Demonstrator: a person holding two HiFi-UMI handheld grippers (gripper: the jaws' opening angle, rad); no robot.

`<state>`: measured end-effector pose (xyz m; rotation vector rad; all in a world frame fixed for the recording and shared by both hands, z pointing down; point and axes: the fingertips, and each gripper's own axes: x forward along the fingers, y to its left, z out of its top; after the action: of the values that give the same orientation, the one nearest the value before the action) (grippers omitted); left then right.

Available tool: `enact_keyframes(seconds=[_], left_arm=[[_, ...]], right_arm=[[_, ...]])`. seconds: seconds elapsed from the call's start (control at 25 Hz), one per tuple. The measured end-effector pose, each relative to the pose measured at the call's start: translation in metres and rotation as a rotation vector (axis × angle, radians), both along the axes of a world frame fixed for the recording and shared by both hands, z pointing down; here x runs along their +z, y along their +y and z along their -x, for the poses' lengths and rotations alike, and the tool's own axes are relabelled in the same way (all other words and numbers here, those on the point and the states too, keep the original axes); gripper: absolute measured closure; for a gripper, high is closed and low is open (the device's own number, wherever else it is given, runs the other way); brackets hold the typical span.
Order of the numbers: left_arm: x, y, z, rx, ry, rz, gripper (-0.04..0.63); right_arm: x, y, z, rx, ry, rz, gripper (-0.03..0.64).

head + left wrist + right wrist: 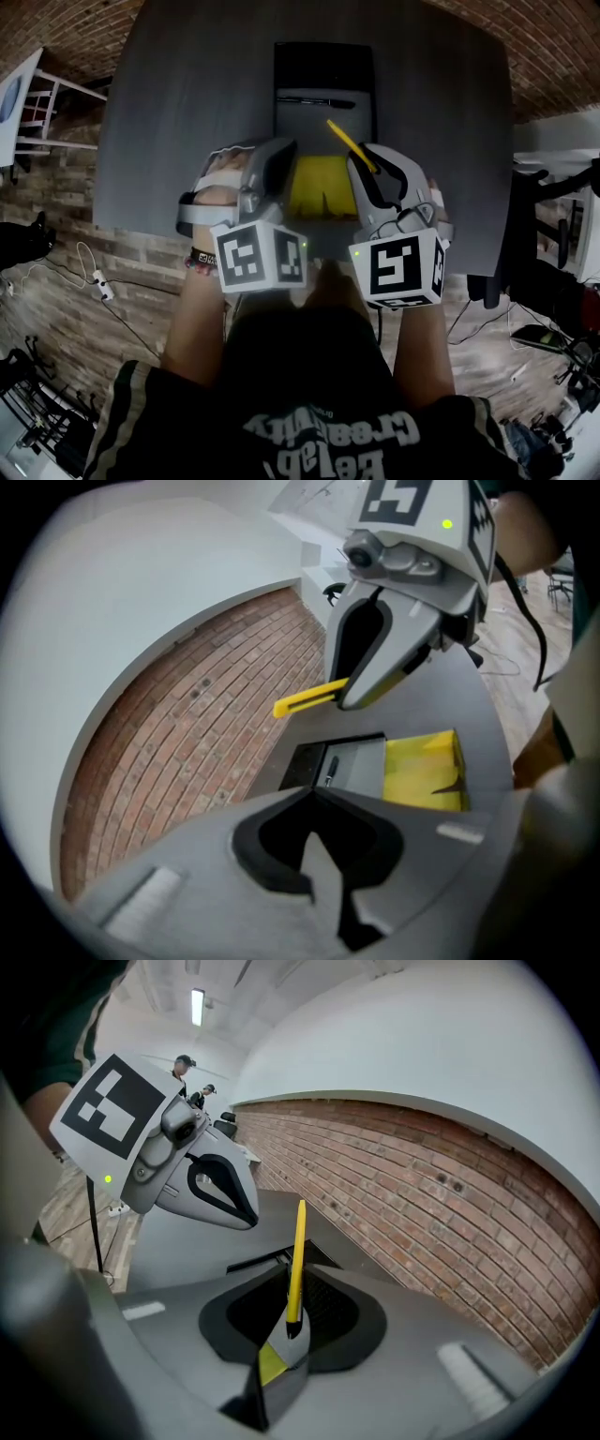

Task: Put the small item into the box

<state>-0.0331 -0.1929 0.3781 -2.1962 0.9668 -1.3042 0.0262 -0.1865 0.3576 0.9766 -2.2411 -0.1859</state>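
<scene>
An open black box (323,80) lies on the dark table (187,112), with a black pen (314,100) inside and its yellow flap (319,187) folded toward me. My right gripper (367,169) is shut on a yellow pen (349,145), which juts out over the box's near end. In the right gripper view the yellow pen (296,1251) stands up between the jaws of the right gripper (291,1327). My left gripper (274,169) hovers beside the flap, shut and holding nothing. The left gripper view shows the box (354,766) and the yellow pen (309,698) above it.
The table's near edge runs just under both grippers. A white rack (37,103) stands off the table's left, a dark chair (534,234) to the right. Cables (94,277) lie on the brick-pattern floor. Two people (186,1063) stand far off.
</scene>
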Motion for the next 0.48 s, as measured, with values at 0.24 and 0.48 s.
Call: enact_keyframes(seconds=[0.24,0.48], left_arm=[[0.021,-0.001,-0.001,-0.003,-0.007,0.036,0.594],[0.042,-0.001,-0.001,-0.006,-0.007,0.072,0.594]], right_arm=[[0.025,0.000,0.002,-0.013,-0.006,0.050,0.560],[0.047,-0.001,0.003,-0.018,-0.010,0.097,0.560]])
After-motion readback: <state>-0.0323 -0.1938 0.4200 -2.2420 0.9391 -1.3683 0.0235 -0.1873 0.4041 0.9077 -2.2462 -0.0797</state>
